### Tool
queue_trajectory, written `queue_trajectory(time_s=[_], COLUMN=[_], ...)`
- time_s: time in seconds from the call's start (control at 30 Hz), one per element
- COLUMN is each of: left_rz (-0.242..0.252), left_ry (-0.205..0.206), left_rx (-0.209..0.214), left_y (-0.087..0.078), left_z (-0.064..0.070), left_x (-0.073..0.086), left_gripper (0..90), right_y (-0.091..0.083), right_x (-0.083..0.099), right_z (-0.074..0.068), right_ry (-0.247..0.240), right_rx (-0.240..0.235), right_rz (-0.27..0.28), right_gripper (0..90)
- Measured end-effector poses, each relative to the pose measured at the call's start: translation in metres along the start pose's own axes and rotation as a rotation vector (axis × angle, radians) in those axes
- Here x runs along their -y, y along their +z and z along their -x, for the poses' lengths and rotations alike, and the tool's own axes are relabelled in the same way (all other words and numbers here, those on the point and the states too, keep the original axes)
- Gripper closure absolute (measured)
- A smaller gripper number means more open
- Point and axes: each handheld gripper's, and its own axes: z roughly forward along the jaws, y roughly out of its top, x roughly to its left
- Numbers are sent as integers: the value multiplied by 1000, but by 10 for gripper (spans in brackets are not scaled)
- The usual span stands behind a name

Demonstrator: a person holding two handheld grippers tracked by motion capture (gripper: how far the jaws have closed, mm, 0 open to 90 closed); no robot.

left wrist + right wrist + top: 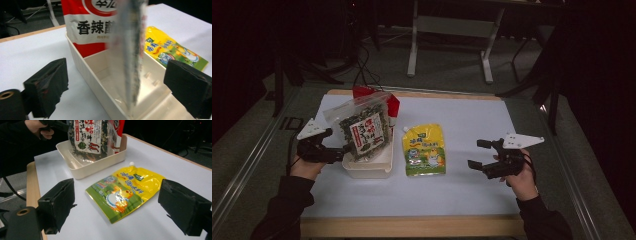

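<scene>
Jaws spread wide on both grippers: the left gripper [343,149] sits at the near-left end of the cream bin [367,169], its black jaws standing apart on either side of the clear seasoning bag [362,127], which stands on edge inside the bin with neither jaw touching it, while the right gripper [477,154] hovers empty over the counter [472,190] toward its right edge, well apart from everything. Between the two, near the counter's middle and just beside the bin's right wall, a yellow spouted pouch [425,150] lies flat with its cap pointing to the far edge. At the bin's far end a red-and-white packet [393,106] stands upright behind the clear bag. The work in hand looks to be packing the bin, with the yellow pouch probably next. To do it well, the right gripper would best take the pouch by its near edge, lift it clear of the counter, turn it upright and slide it in beside the clear bag, while the left gripper steadies that leaning bag so it does not topple.
</scene>
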Motion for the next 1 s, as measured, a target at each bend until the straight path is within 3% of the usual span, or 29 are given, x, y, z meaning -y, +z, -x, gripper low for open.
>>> queue_trajectory(time_s=[0.13,0.37,0.5,0.67,0.7,1.0], left_rz=[-2,67,77,93,89,87], left_ry=[-5,-1,18,36,48,68], left_rx=[-8,12,26,62,92,205], left_y=[-7,-26,-32,-39,-40,-28], left_z=[7,28,39,58,67,97], left_x=[0,4,4,7,9,18], left_gripper=[28,15,15,15,15,15], right_y=[1,3,5,7,8,17], right_x=[0,2,2,3,3,4], right_z=[0,0,0,0,-1,-3], right_ry=[6,27,30,28,27,29], right_rx=[-7,-13,-10,5,15,36], right_rz=[-10,-14,-10,-10,-12,-2], right_gripper=[138,137,136,129,130,133])
